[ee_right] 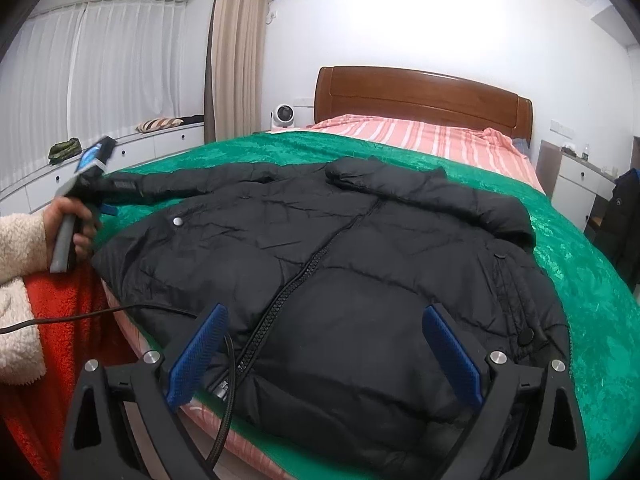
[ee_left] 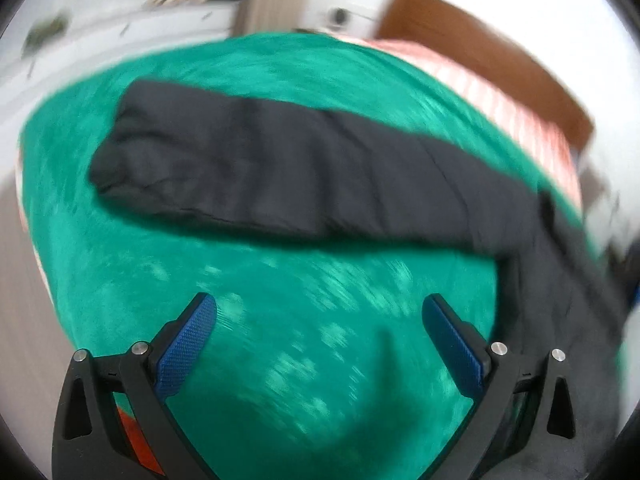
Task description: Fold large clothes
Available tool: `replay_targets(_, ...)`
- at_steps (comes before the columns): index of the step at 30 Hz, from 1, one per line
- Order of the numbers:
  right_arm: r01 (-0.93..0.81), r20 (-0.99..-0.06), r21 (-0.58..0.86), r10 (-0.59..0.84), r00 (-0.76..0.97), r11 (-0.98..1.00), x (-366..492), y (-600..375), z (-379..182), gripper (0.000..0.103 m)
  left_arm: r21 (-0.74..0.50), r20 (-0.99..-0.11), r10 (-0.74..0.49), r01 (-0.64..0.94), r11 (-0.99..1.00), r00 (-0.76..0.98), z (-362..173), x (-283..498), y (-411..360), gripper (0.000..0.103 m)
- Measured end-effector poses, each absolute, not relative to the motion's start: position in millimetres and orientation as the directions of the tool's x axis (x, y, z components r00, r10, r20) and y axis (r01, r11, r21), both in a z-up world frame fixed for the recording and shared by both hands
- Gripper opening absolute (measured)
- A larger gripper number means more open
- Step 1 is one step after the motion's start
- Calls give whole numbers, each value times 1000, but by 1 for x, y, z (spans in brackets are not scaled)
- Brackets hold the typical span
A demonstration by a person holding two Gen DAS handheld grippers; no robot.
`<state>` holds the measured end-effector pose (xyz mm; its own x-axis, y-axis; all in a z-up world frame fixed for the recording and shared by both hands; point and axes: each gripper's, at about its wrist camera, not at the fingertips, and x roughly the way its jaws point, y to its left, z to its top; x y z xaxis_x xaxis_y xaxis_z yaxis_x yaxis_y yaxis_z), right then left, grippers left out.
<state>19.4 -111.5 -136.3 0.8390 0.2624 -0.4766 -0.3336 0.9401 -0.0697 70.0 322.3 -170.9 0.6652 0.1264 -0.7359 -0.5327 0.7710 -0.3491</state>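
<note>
Right wrist view: black puffer jacket (ee_right: 340,264) lies front-up on green bedspread (ee_right: 592,288), zip side showing, collar toward wooden headboard (ee_right: 420,96), hem at near bed edge. Laid flat and spread, prob. so sleeves and sides can be folded in over the body. Right gripper (ee_right: 324,344) hangs over the hem area, jaws wide apart, nothing between the blue pads (ee_right: 196,356); not touching fabric as far as I can tell. Black cable (ee_right: 224,400) trails across near edge under that gripper.

Left sleeve (ee_right: 160,188) stretched out sideways toward window side. Person's hand (ee_right: 76,220) holds left gripper handle near sleeve cuff; gripper end blurred in this view.

Left wrist view: heavy motion blur, so that unit is likely mid-swing. Left gripper (ee_left: 320,320) jaws apart, empty, above bare green spread. Sleeve (ee_left: 260,168) lies ahead of it as a long dark band, well apart from the fingertips; cuff end at far left.

Judgement: fold not started, jacket fully open-flat. Left likely heading for the cuff to bring sleeve across chest; right poised at hem, maybe to pin or lift. Puffy fill = springy, slick shell, may slip from a shallow pinch. Striped pink sheet (ee_right: 420,136) beyond spread, unused.
</note>
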Motion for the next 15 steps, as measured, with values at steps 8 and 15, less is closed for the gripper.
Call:
replay_targets(8,-350,-495,-104,257,830,931,19,-99,-139,97,-547,-683,185,-663,511,707,-178,79,418,94)
replay_targets(15,-356,-493,-82,273,826,931,20,-100,-138,97,-411,-672,235,-618,670,702,-105,133,413,8)
